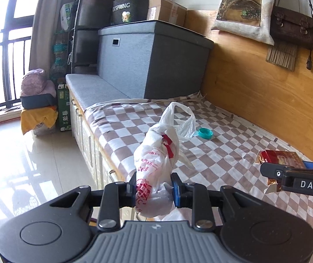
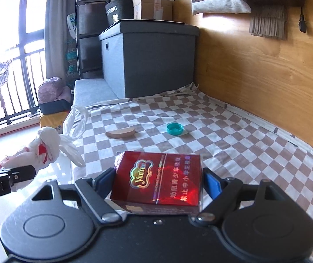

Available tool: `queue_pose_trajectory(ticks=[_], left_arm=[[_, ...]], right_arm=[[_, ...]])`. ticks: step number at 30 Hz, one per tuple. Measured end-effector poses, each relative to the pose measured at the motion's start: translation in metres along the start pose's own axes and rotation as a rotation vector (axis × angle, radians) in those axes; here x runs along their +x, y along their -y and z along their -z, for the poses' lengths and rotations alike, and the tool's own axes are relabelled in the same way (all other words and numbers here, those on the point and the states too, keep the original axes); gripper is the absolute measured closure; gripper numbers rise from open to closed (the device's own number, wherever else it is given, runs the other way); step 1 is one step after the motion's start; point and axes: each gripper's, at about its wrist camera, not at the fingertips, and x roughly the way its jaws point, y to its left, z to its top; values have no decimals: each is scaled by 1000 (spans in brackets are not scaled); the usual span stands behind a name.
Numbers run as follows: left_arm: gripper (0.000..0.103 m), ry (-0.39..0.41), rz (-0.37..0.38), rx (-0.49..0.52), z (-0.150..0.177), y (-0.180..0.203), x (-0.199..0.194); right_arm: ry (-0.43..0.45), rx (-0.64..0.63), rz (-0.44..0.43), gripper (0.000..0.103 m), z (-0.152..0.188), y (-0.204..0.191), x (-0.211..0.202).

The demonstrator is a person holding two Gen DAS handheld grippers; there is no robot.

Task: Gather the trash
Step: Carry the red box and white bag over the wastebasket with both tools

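Only rightward: brown peel [image 2: 120,133] beside cap [image 2: 174,129].

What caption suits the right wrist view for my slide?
Right gripper holds a red cigarette pack above the checkered bedcover.

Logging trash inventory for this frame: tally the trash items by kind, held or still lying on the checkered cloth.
Knotted white plastic bag, in left gripper: 1
Red cigarette pack, in right gripper: 1
Loose clear plastic bag: 1
Teal bottle cap: 1
Brown peel-like scrap: 1
Total: 5
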Motion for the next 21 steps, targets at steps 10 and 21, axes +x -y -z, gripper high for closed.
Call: queue_pose_trajectory(ticks=[10,21], left_arm=[[73,13,-29,-28,10,-31,-33],[73,10,-134,-71,23,-75,-49]], right_arm=[[-20,-26,-35,19,14,-37,-11],[-38,-50,-114,19,28,-78,1]])
